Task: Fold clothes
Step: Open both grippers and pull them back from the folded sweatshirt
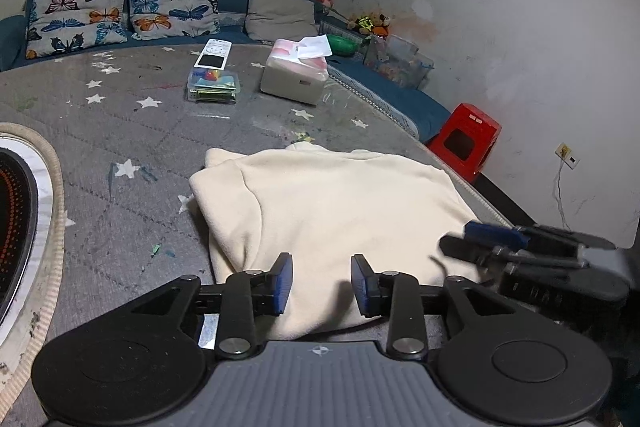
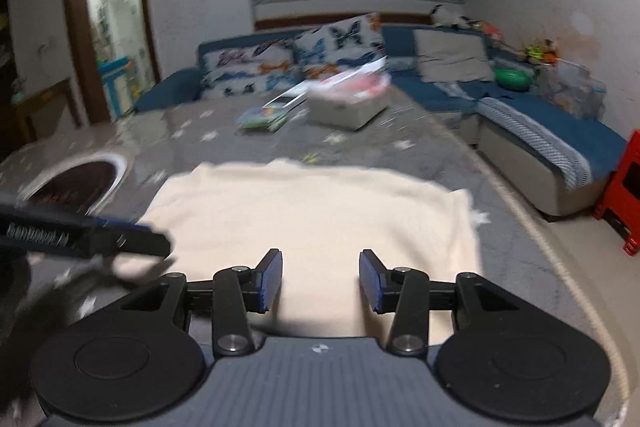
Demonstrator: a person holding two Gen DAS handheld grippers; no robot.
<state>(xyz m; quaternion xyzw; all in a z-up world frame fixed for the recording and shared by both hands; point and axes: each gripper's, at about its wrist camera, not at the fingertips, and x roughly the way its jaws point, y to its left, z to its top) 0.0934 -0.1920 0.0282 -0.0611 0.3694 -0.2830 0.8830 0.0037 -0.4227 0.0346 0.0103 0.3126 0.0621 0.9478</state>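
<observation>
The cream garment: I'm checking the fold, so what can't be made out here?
- Cream garment: near edge hidden behind the left gripper, left wrist view.
- Its surface: motion blur hides folds, right wrist view; right gripper covers the near edge.

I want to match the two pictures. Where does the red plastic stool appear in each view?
Left wrist view: the red stool stands right of centre, by the white wall.
Right wrist view: the red stool is cut off at the right edge.
Shared landmark: the cream garment, centre.
</observation>
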